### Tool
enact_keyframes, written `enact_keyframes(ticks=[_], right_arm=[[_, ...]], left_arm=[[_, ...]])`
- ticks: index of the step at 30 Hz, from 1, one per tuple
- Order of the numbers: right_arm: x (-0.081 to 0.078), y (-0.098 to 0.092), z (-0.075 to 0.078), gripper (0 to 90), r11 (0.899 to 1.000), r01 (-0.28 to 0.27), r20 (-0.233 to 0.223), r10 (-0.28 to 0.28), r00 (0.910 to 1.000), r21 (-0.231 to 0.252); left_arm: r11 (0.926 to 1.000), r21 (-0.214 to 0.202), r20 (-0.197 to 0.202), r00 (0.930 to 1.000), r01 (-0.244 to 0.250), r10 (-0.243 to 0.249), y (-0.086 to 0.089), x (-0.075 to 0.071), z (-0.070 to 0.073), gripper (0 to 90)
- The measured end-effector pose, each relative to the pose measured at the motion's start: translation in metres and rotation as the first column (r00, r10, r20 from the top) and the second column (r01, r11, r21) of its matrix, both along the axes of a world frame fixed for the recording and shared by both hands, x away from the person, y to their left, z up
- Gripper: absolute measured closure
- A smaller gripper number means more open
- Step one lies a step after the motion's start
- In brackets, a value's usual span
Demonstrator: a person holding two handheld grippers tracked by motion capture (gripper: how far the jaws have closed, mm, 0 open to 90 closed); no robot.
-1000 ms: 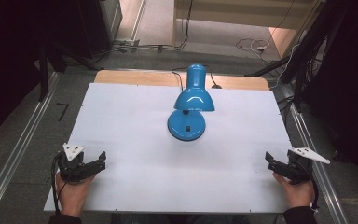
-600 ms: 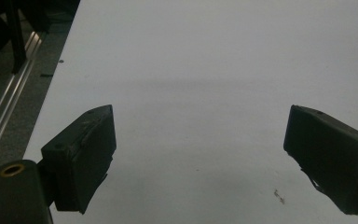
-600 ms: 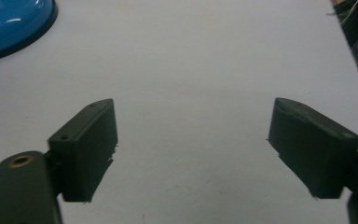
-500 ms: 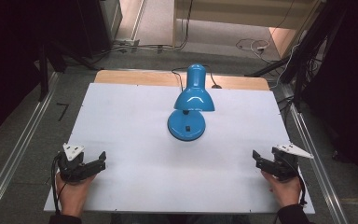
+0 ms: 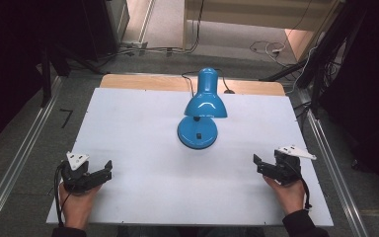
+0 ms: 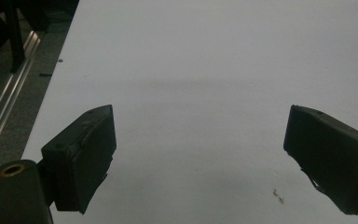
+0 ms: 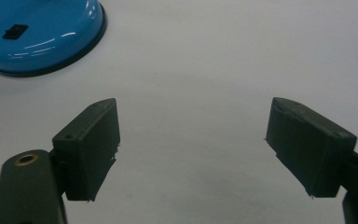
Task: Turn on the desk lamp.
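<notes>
Since a second ago, only the right gripper has slid inward, jaws just widening on nothing. Left gripper rests spread and empty. Between them, farther back, the blue desk lamp stands mid-table.

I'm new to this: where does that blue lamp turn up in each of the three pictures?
High view: the blue lamp stands mid-table, toward the far edge, its round base nearest the person.
Left gripper view: not in it; open jaws over the white table.
Right gripper view: the lamp's base sits at top left, beyond the open jaws.
Shared landmark: the white tabletop.
</notes>
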State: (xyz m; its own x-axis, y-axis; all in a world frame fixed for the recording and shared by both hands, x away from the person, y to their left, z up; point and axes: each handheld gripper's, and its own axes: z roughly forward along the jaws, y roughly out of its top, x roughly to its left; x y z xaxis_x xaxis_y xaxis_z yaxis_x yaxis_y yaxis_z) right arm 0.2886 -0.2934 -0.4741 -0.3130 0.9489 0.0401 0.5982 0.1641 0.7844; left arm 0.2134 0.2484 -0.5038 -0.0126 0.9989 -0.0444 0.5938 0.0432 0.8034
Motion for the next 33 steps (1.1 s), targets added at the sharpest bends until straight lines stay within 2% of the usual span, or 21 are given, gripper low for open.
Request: enact_keyframes(ticks=[5, 15, 33], right_arm=[[0.003, 0.009, 0.003, 13.3, 1.000, -0.015, 0.022, 0.015, 0.9997, 0.002], [0.011, 0.022, 0.003, 14.2, 0.999, -0.050, 0.009, 0.050, 0.9987, 0.019], [0.020, 0.045, 0.005, 15.7, 0.995, -0.095, 0.035, 0.094, 0.9949, 0.026]], left_arm=[[1.0000, 0.001, 0.001, 1.0000, 0.002, -0.002, 0.000, 0.000, 0.000, 9.8], [1.0000, 0.001, 0.002, 1.0000, 0.002, -0.002, 0.000, 0.000, 0.000, 9.7], [1.0000, 0.006, 0.005, 1.0000, 0.001, -0.001, 0.000, -0.001, 0.001, 9.8]])
